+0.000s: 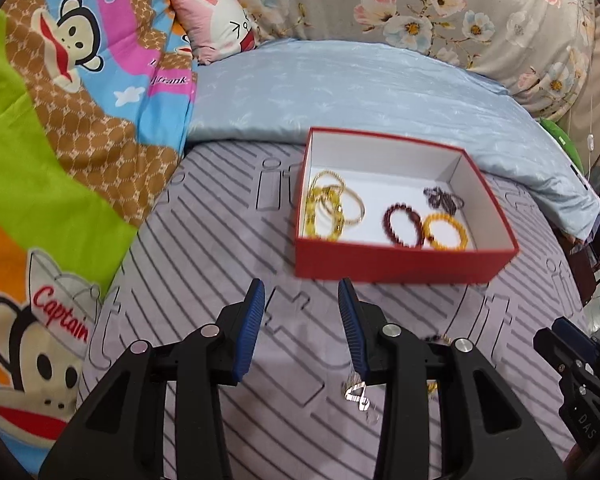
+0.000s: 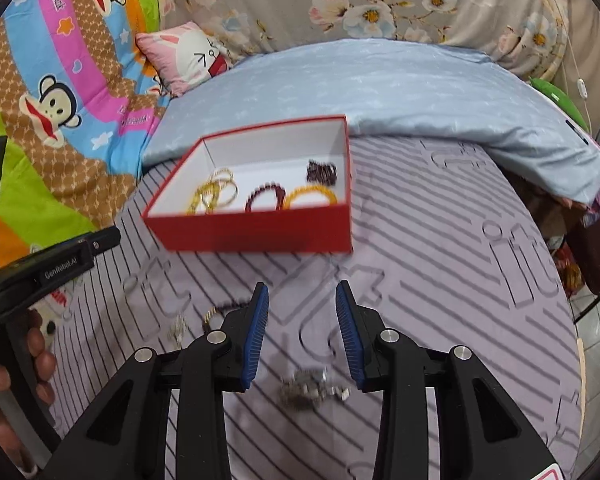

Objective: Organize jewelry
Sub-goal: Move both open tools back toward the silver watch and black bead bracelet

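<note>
Where bedding flattens, red box [image 1: 400, 268] holds bracelets [image 1: 404, 226].

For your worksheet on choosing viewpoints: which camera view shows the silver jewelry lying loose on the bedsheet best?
The right wrist view: the silver jewelry lies unobstructed between the open jaws. In the left wrist view, only a glinting bit shows, the rest hidden behind a jaw.

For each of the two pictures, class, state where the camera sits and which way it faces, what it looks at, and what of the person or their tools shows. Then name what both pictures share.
Left wrist view: sits on the left tongs, facing forward and down over the striped bedsheet at the red box; the right tongs' tip shows at the right edge.
Right wrist view: sits on the right tongs, facing the same way; a hand gripping the left tool shows at the left edge.
Shared: the red box with its bracelets, bedsheet, blue quilt, pink pillow.
</note>
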`<action>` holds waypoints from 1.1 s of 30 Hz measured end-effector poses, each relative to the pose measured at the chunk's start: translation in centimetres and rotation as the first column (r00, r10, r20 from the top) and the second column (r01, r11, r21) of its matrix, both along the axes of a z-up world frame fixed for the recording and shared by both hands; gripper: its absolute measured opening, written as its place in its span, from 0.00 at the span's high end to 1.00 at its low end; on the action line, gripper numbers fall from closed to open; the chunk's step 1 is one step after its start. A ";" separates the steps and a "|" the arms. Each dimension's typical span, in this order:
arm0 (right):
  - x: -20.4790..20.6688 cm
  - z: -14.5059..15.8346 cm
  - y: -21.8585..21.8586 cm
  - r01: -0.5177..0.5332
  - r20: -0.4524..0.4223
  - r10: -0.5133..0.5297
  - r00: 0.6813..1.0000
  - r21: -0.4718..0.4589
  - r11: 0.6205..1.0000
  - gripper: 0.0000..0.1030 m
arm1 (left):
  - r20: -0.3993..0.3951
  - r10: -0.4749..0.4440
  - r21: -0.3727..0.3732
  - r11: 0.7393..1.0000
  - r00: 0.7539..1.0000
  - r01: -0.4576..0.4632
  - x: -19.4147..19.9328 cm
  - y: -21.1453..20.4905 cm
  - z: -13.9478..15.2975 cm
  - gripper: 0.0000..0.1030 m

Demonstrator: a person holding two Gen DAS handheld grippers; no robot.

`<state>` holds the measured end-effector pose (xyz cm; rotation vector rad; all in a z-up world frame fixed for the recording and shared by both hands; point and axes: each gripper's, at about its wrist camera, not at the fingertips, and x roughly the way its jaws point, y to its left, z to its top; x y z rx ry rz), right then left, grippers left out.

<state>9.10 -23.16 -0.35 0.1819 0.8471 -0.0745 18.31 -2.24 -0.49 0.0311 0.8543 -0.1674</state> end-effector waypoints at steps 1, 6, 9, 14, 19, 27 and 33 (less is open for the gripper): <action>-0.6 -0.4 0.1 -0.001 -0.008 0.001 1.000 -0.002 1.000 0.66 | -0.006 0.001 0.005 1.000 1.000 -0.001 -0.6 0.2 -0.4 0.65; -3.1 -2.8 0.9 -0.005 -0.057 0.004 0.998 -0.007 1.000 0.67 | -0.039 0.025 -0.006 1.000 0.999 -0.026 -3.1 1.6 -2.6 0.63; -4.1 -3.8 1.2 -0.007 -0.078 0.007 0.997 0.011 1.000 0.67 | -0.066 0.041 0.001 0.999 0.997 -0.041 -4.3 2.5 -4.1 0.60; -5.4 -5.0 1.7 -0.014 -0.093 0.015 0.996 0.007 1.000 0.67 | -0.102 0.050 0.007 0.999 0.994 -0.050 -6.1 3.7 -6.2 0.56; -5.5 -5.9 1.7 -0.005 -0.103 0.007 0.995 0.015 1.000 0.66 | -0.106 0.038 0.003 0.999 0.994 -0.037 -7.1 3.6 -6.7 0.54; -4.3 -6.7 1.4 0.006 -0.103 -0.003 0.995 0.025 1.000 0.66 | -0.092 -0.010 -0.008 1.000 0.996 0.009 -7.8 2.0 -6.4 0.47; -3.4 -7.0 1.6 -0.001 -0.099 0.005 0.995 0.038 0.999 0.66 | -0.104 -0.014 -0.011 1.000 0.994 0.013 -7.6 1.5 -6.7 0.47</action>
